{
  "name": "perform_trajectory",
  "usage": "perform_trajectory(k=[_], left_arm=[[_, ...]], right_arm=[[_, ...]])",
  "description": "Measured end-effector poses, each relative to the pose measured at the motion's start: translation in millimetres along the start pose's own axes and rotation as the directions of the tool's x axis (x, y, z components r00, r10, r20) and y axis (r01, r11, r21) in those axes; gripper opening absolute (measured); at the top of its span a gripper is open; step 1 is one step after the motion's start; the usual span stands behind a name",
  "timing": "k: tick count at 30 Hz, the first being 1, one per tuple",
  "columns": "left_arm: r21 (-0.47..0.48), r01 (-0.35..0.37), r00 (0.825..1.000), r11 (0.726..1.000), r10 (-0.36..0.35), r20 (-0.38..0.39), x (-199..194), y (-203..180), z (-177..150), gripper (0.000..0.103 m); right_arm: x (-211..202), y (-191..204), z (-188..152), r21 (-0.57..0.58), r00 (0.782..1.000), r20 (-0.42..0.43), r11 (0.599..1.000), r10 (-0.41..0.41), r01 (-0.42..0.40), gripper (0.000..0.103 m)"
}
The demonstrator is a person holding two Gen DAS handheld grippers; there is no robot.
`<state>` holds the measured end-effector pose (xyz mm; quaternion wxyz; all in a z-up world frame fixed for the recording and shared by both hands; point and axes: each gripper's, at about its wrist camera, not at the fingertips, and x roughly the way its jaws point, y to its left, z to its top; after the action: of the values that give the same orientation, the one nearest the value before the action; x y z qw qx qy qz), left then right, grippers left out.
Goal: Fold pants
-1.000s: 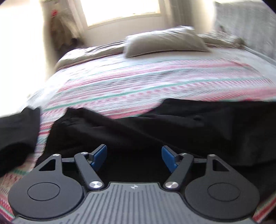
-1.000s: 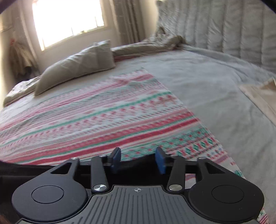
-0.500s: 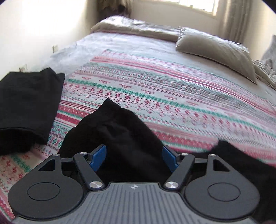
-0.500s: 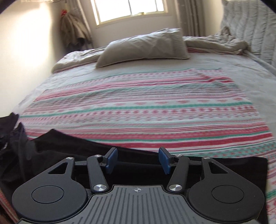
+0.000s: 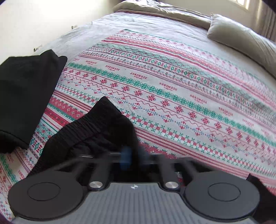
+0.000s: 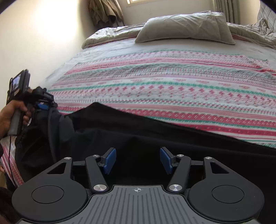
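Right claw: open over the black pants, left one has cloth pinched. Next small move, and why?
Probably lower the right claw onto the black pants just beneath it and close. Its pads stand wide apart and hold nothing, while the left claw seems to pinch one end raised off the striped blanket; a second grip would let you stretch the cloth.

bed [image 6: 107, 56] | grey pillow [image 6: 186, 27] | patterned blanket [image 5: 172, 96] | pale wall [image 6: 43, 34]

Daylight comes from the window [image 6: 133, 1] at the far wall, washing the left wall [image 6: 34, 34] in glare. My left gripper [image 5: 133, 157] smears with motion blur; my right gripper [image 6: 137, 161] looks sharp. Fisheye bends the bed's edges, and the corners go black.
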<state>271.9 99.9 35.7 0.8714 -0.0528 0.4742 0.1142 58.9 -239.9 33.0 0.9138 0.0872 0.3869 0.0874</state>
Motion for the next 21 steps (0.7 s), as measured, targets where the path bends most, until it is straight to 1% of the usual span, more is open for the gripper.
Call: perform_trajectory(k=[3, 5, 9, 11, 13, 16, 19, 21], left_arm=[[-0.011, 0.04, 0.997, 0.999, -0.04, 0.065, -24.0, 7.9, -2.4, 0.001], [-0.018, 0.083, 0.99, 0.996, -0.081, 0.112, -47.3, 18.8, -6.3, 0.001], [-0.036, 0.182, 0.968, 0.983, -0.173, 0.182, -99.2, 55.7, -22.3, 0.001], [-0.058, 0.229, 0.956, 0.972, -0.213, 0.2, -118.5, 79.6, -33.9, 0.001], [-0.082, 0.269, 0.948, 0.96, -0.248, 0.2, -130.9, 103.5, -49.0, 0.001], [-0.122, 0.309, 0.941, 0.943, -0.285, 0.181, -138.0, 137.2, -78.0, 0.001], [-0.158, 0.324, 0.942, 0.933, -0.304, 0.138, -129.9, 163.4, -110.3, 0.001], [-0.186, 0.326, 0.945, 0.927, -0.314, 0.089, -114.4, 177.4, -131.4, 0.002]], right_arm=[[7.3, 4.6, -5.9, 0.0, 1.0, -0.02, 1.0, 0.011, -0.011, 0.056], [9.0, 6.1, -8.5, -0.008, 0.999, -0.027, 1.0, 0.017, -0.018, 0.056], [9.2, 9.0, -9.9, -0.02, 0.999, -0.029, 0.999, 0.027, -0.028, 0.056], [8.3, 11.4, -10.9, -0.022, 0.999, -0.028, 0.999, 0.037, -0.037, 0.056], [7.6, 16.2, -11.6, -0.03, 0.998, -0.03, 0.998, 0.046, -0.047, 0.056], [6.7, 27.5, -13.7, -0.054, 0.997, -0.037, 0.996, 0.062, -0.064, 0.056], [5.4, 42.5, -17.0, -0.097, 0.996, -0.05, 0.992, 0.079, -0.084, 0.056], [4.0, 54.7, -21.5, -0.137, 0.994, -0.062, 0.986, 0.09, -0.098, 0.056]])
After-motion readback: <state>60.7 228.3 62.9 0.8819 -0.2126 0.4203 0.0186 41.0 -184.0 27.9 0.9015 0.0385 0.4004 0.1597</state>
